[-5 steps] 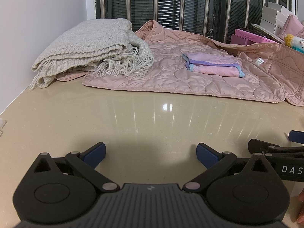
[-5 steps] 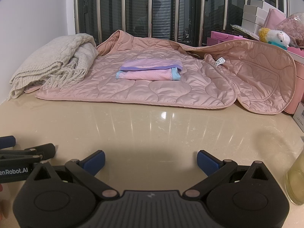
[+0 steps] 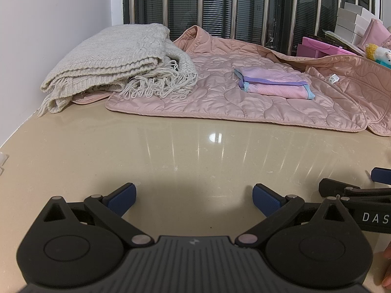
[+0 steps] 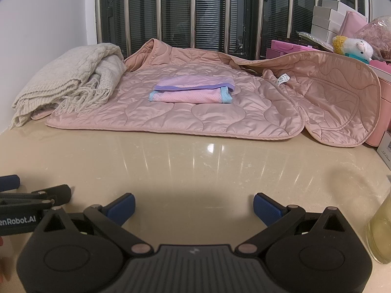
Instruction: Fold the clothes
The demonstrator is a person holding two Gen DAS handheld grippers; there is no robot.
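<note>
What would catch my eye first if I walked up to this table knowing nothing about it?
Probably the pink quilted jacket spread across the far side of the beige table, with a small folded pink and purple cloth lying on top of it. At its left end sits a folded cream knitted blanket with fringe. Nearest the cameras, the left claw and right claw hang wide open over bare tabletop, holding nothing.

Right gripper [image 3: 381,190] side — "DAS", cut off; left gripper [image 4: 24,195] side — "nRobot.AI".

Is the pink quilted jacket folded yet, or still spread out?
Spread out. The pink quilted jacket lies flat across the table, one side flopped open at right, a small folded pink garment resting on it.
</note>
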